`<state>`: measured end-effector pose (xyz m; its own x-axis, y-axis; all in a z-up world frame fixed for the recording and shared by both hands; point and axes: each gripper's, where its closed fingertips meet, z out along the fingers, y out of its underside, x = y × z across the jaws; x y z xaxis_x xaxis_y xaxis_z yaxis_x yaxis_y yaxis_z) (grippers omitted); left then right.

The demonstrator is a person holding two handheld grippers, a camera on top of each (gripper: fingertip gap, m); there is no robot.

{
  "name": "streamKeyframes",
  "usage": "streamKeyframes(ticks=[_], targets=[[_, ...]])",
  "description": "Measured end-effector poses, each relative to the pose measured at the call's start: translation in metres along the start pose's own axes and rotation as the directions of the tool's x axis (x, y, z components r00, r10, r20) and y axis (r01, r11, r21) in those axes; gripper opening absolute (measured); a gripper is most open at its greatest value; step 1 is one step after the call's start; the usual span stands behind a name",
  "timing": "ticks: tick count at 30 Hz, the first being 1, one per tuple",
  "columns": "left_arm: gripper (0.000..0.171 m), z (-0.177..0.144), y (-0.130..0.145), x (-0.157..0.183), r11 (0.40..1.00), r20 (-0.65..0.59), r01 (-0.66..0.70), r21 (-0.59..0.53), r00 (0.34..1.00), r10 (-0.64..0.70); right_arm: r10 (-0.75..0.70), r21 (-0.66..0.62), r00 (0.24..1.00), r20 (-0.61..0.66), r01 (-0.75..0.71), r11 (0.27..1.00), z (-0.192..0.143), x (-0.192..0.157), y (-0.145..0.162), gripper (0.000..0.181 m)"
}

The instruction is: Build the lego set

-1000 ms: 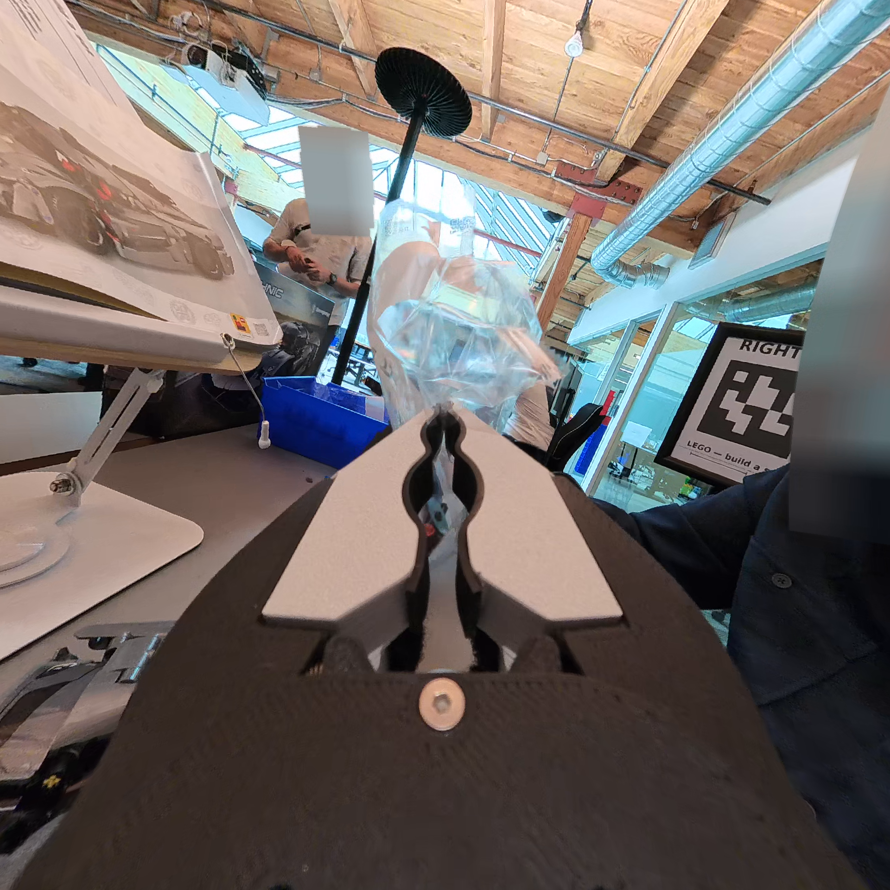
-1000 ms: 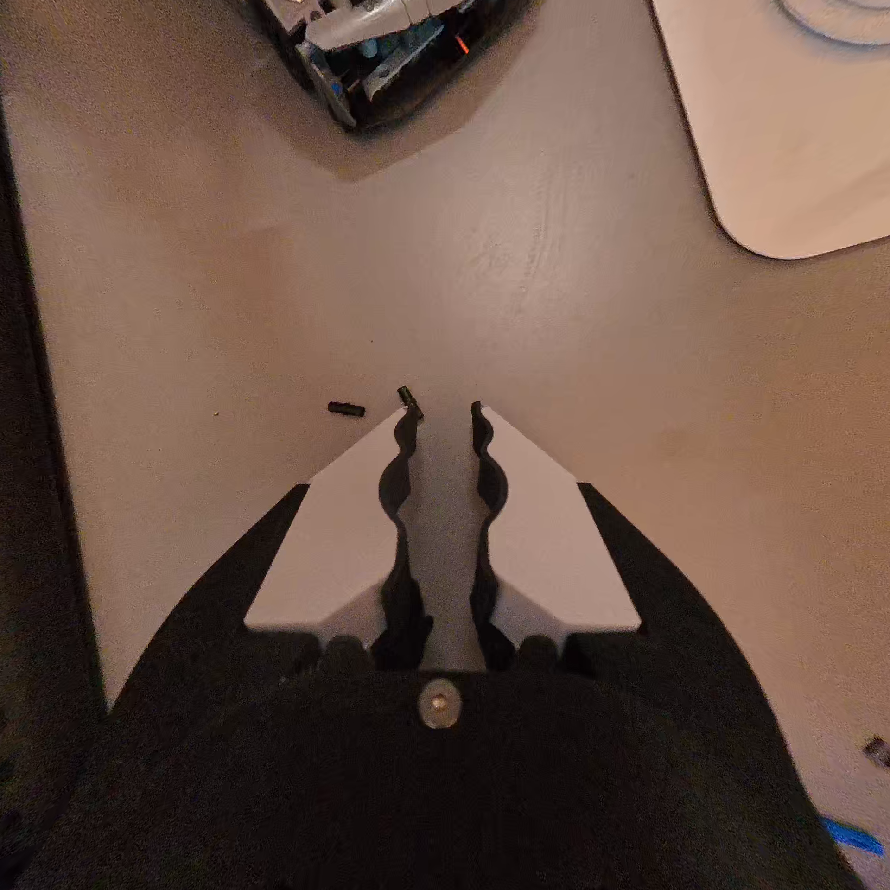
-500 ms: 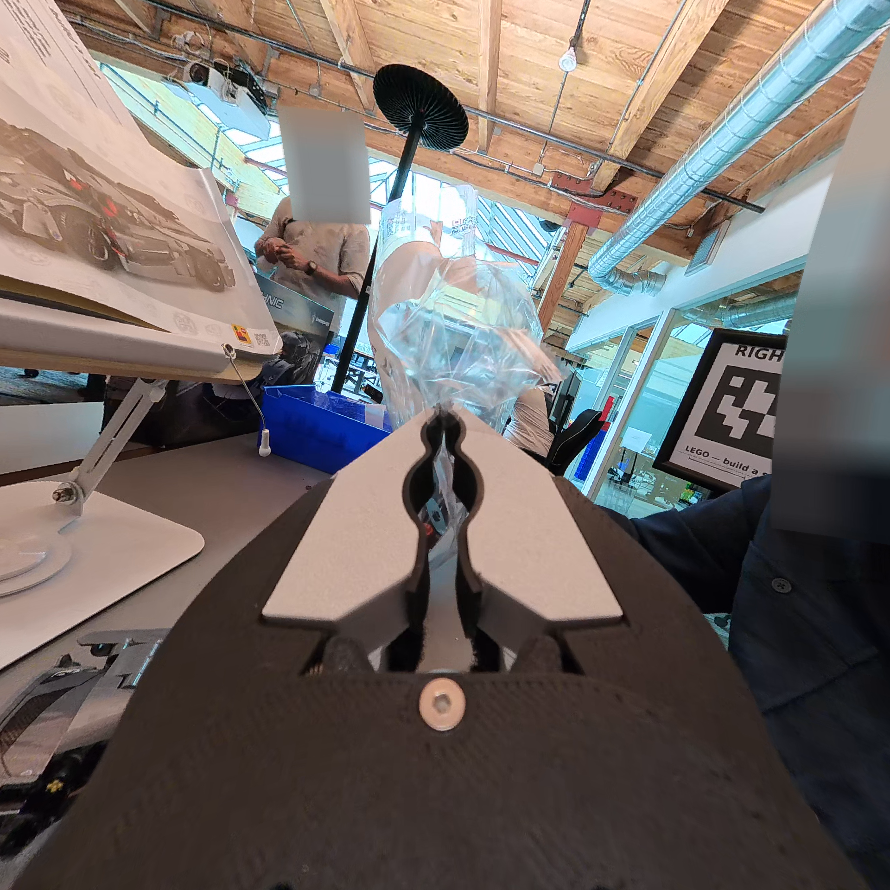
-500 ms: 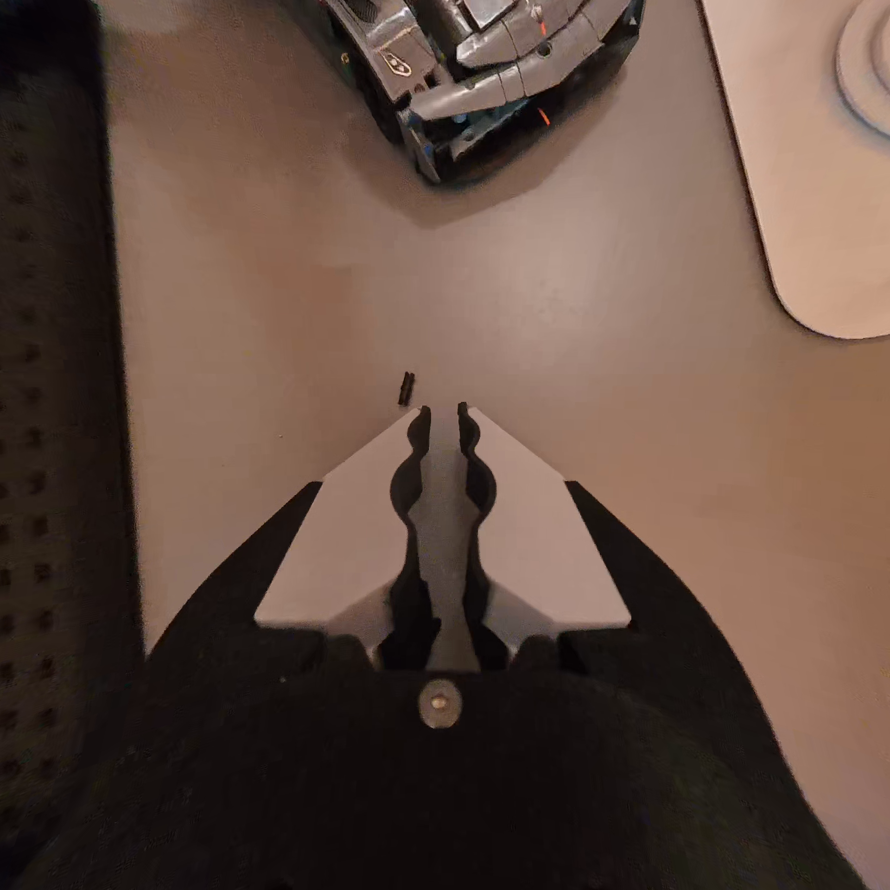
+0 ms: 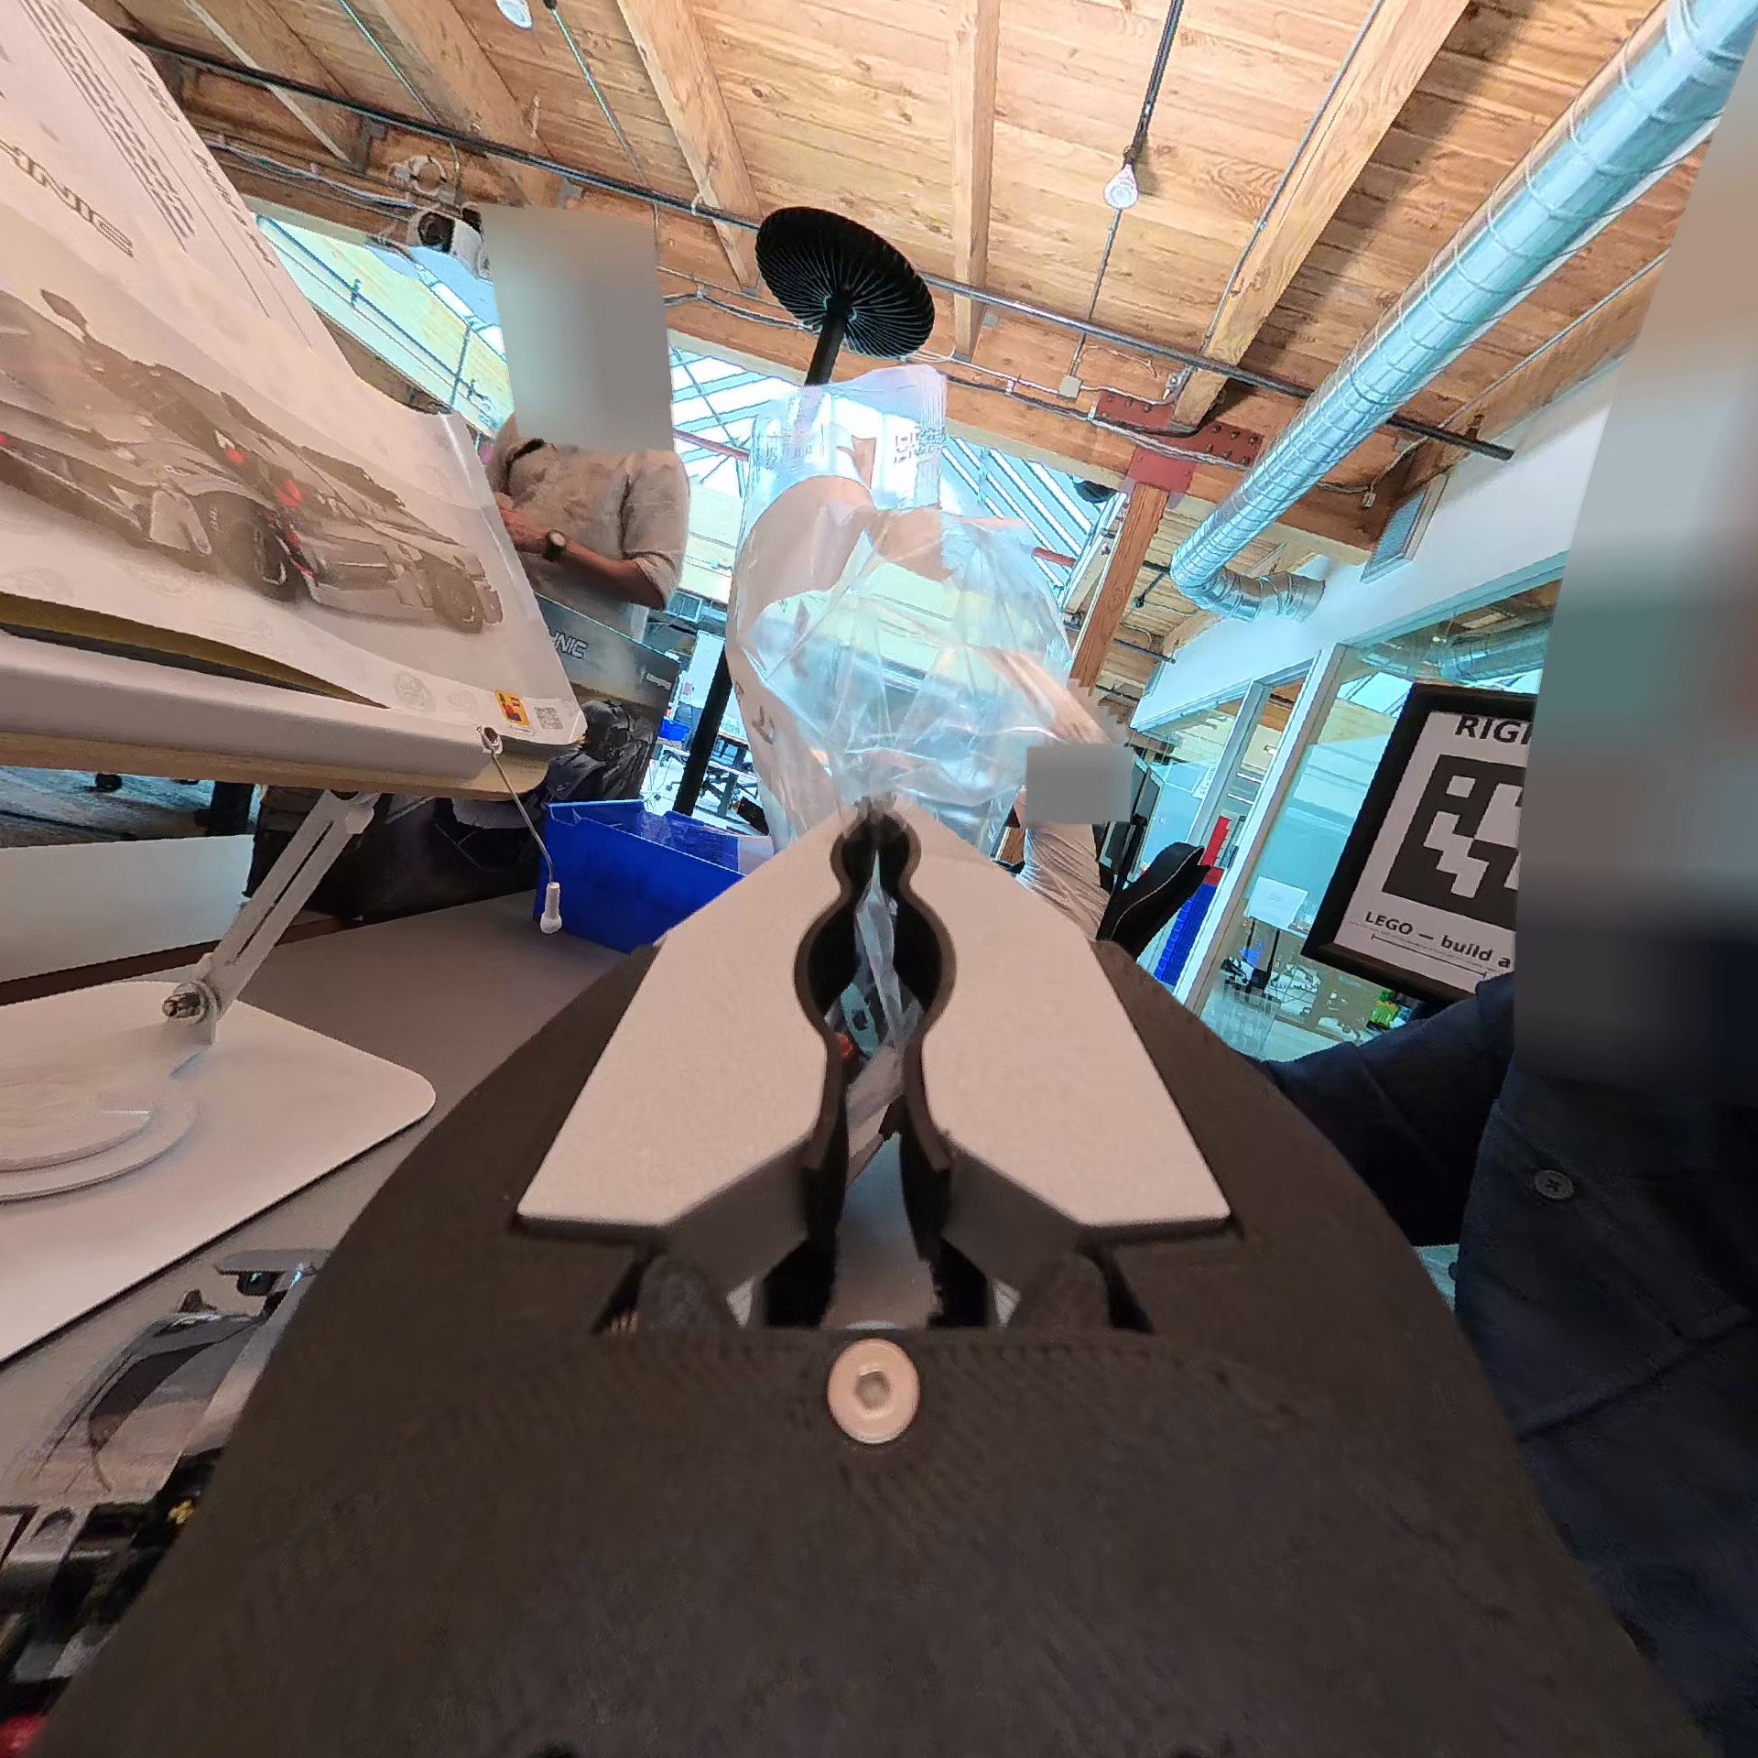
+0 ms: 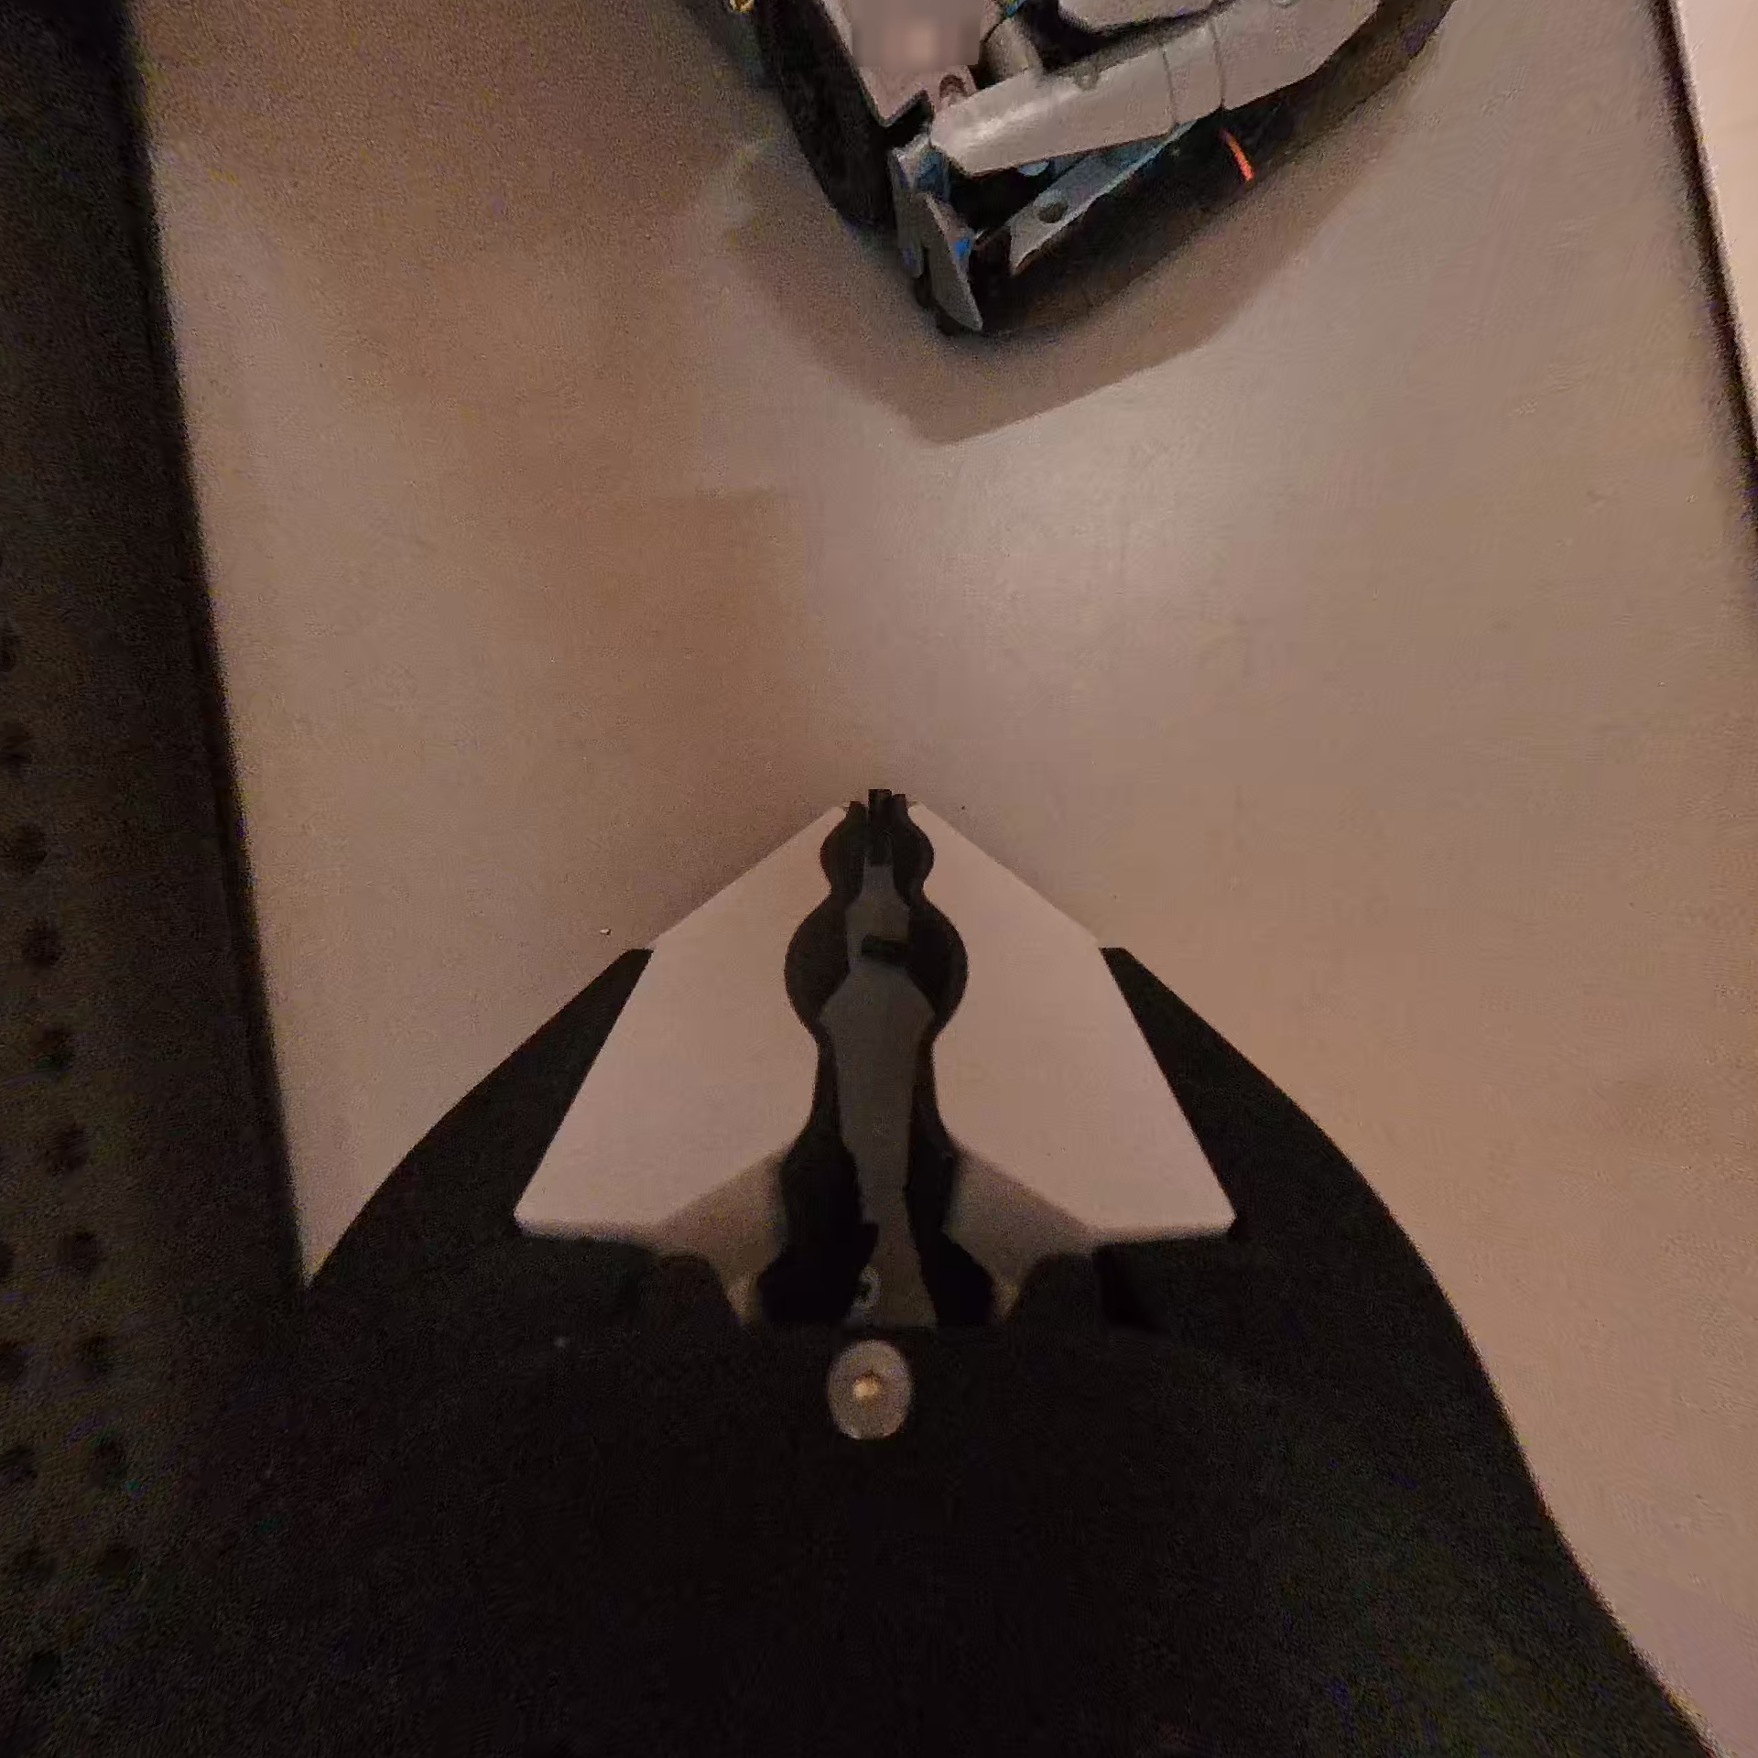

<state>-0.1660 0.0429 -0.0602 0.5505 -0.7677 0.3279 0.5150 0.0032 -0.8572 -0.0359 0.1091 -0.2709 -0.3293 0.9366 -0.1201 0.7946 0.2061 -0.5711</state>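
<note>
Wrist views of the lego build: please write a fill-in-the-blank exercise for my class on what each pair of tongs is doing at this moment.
1. The left tongs are shut on a clear plastic ____.
2. The right tongs pinch a small ____ pin at their tips.
3. Ahead of the right tongs, on the table, stands a partly built grey lego ____.
4. The instruction booklet rests on a ____ stand beside the left tongs.

Missing words: bag; black; car; white

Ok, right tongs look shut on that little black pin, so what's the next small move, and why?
Probably lift the right tongs straight up off the table and carry the black pin toward the grey car model. The pin is pinched only at the tips, so go gently. The left tongs are busy holding the clear bag.
</note>
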Motion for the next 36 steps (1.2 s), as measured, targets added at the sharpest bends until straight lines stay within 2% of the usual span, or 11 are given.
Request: streamKeyframes(ticks=[3,6,10,13,19,21,23,25,27,30,36], targets=[[0.000,0.000,0.000,0.001,1.000,-0.006,0.001,0.002,1.000,-0.001,0.041,0.097,0.998,-0.057,-0.035,0.995,-0.035,0.015,-0.012,0.002],[0.000,0.003,0.003,0.002,1.000,-0.015,0.004,-0.013,1.000,-0.005,0.077,0.297,0.988,-0.136,-0.034,0.954,-0.100,0.028,-0.044,0.002],[0.000,0.008,0.010,0.001,0.999,-0.020,0.012,-0.038,1.000,-0.013,0.053,0.493,0.963,-0.265,0.088,0.866,-0.187,0.028,-0.097,0.002],[0.000,0.010,0.014,0.001,0.999,-0.023,0.013,-0.053,1.000,-0.014,-0.013,0.525,0.951,-0.310,0.183,0.831,-0.217,0.014,-0.134,0.002],[0.000,0.013,0.019,0.002,0.997,-0.026,0.015,-0.071,1.000,-0.017,-0.115,0.433,0.959,-0.260,0.222,0.874,-0.186,-0.002,-0.163,0.002],[0.000,0.013,0.019,0.002,0.997,-0.027,0.015,-0.070,0.999,-0.017,-0.081,0.400,0.961,-0.265,0.186,0.898,-0.176,0.005,-0.158,0.019],[0.000,0.013,0.018,0.002,0.997,-0.026,0.015,-0.070,1.000,-0.017,-0.025,0.463,0.952,-0.304,0.171,0.870,-0.187,0.011,-0.155,0.009],[0.000,0.013,0.017,0.002,0.998,-0.030,0.016,-0.066,0.999,-0.018,0.004,0.518,0.957,-0.290,0.154,0.842,-0.201,0.009,-0.149,0.013],[0.000,0.013,0.017,0.002,0.998,-0.027,0.013,-0.067,1.000,-0.015,0.052,0.541,0.941,-0.335,0.147,0.828,-0.212,0.016,-0.135,0.012],[0.000,0.012,0.015,0.001,0.998,-0.021,0.015,-0.057,1.000,-0.016,0.108,0.528,0.950,-0.293,0.067,0.846,-0.202,0.018,-0.098,0.011],[0.000,0.009,0.011,0.001,0.999,-0.020,0.011,-0.040,1.000,-0.012,0.083,0.209,0.986,-0.146,-0.052,0.977,-0.092,0.010,-0.010,0.023]])
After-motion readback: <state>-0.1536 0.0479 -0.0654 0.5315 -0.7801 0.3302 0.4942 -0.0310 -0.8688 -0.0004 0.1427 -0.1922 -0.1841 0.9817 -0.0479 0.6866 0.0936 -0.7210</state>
